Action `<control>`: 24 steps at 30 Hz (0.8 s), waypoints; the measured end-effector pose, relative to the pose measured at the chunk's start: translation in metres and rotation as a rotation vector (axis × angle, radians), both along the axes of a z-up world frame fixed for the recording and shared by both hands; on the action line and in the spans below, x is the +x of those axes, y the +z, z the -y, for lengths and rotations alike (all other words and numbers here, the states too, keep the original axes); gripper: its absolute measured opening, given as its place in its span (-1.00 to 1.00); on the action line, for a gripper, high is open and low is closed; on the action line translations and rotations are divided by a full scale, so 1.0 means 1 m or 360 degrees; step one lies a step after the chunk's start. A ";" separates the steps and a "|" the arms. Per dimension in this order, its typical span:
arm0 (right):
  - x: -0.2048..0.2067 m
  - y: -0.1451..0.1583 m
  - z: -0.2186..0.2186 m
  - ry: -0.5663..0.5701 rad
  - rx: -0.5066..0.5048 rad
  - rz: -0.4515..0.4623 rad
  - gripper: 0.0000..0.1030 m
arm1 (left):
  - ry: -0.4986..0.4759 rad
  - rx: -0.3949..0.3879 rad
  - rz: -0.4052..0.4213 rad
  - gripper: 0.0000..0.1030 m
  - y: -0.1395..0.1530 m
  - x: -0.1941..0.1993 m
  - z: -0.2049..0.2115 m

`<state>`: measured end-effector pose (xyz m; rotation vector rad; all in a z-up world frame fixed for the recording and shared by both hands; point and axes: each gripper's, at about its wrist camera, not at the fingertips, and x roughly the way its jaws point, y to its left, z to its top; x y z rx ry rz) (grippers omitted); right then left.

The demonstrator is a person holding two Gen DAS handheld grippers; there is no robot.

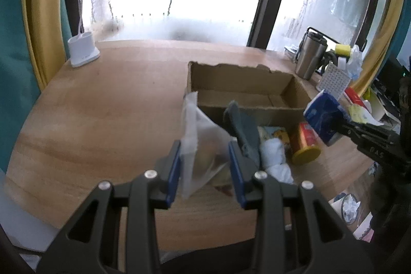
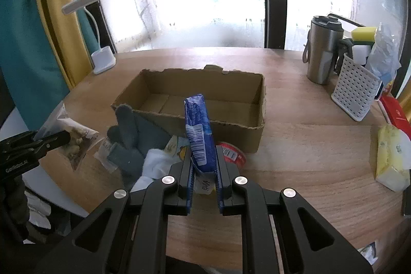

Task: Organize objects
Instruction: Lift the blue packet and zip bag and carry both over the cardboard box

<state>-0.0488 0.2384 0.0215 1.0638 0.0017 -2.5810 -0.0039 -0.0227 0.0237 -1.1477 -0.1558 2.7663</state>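
Note:
An open, empty cardboard box (image 1: 246,91) (image 2: 231,129) stands on the round wooden table (image 1: 102,120) (image 2: 308,145). My left gripper (image 1: 204,168) (image 2: 55,139) is shut on a clear plastic bag (image 1: 203,143) (image 2: 74,135) of small pale items, held above the table left of the box. My right gripper (image 2: 204,172) (image 1: 341,125) is shut on a blue packet (image 2: 199,130) (image 1: 322,117), held upright in front of the box. In front of the box lie a grey glove (image 2: 128,143) (image 1: 244,130), a white cloth (image 2: 159,163) (image 1: 276,158), a picture card (image 1: 276,134) and a red can with a yellow lid (image 1: 307,145).
A white desk lamp (image 1: 83,53) (image 2: 102,59) stands at the far left. At the right stand a steel tumbler (image 2: 323,50) (image 1: 309,55), a white perforated basket (image 2: 355,91) with sponges, a red box (image 2: 395,114) and a yellow tissue pack (image 2: 390,158). A window lies behind.

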 end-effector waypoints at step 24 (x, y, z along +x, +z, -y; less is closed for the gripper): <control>-0.045 0.015 -0.021 -0.0062 -0.0011 -0.0026 -0.71 | -0.0096 0.0036 -0.0092 -0.29 0.034 -0.050 -0.027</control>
